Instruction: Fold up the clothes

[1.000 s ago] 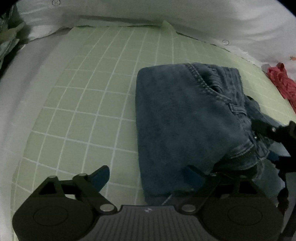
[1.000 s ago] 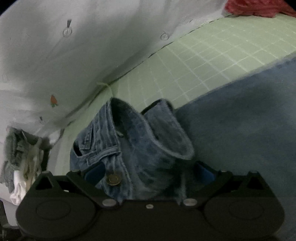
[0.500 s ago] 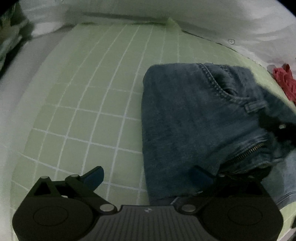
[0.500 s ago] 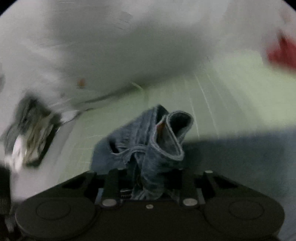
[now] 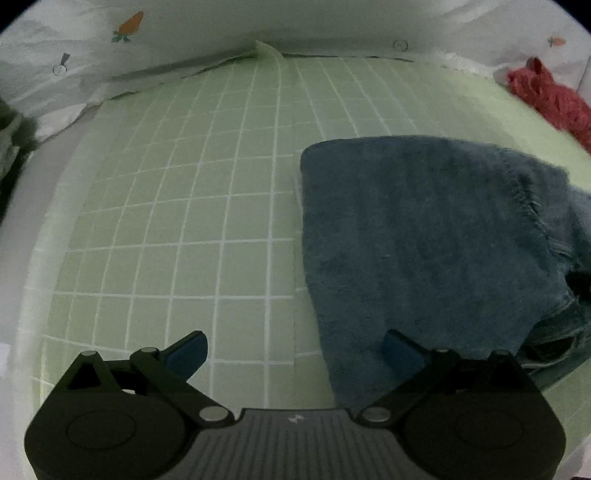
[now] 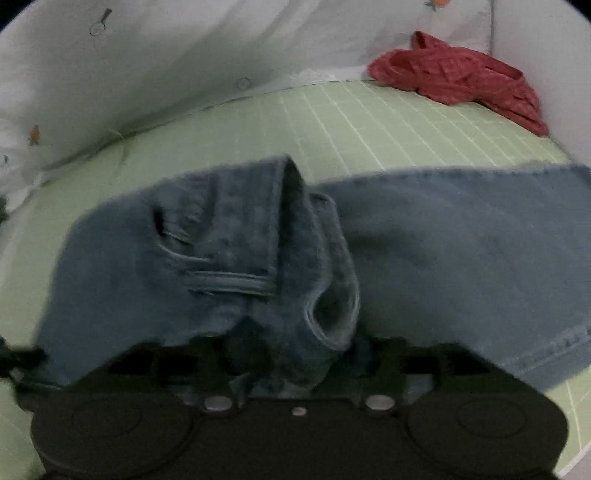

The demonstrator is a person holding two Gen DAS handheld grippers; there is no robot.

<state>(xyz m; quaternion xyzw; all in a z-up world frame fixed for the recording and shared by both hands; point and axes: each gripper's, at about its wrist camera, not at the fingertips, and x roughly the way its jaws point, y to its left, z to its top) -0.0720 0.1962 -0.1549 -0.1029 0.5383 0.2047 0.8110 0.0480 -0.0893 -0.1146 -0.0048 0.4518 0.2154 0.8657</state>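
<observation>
Blue jeans [image 5: 424, 236] lie folded on a green gridded mat [image 5: 184, 206]. My left gripper [image 5: 293, 350] is open and holds nothing; its right finger rests over the jeans' near left edge. In the right wrist view my right gripper [image 6: 295, 354] is shut on the bunched waistband of the jeans [image 6: 258, 258] and holds it raised above the mat [image 6: 369, 125]. A pocket and belt loop face the camera, and a flat leg panel spreads to the right.
A red garment [image 6: 461, 77] lies at the mat's far right corner; it also shows in the left wrist view [image 5: 546, 99]. White bedding with small carrot prints [image 5: 258, 22] rises behind the mat. Dark clothing sits at the far left edge.
My right gripper has closed on the waistband and carried it across the jeans. In the left view the pocket side is now covered by plain denim. The left gripper stayed open.
</observation>
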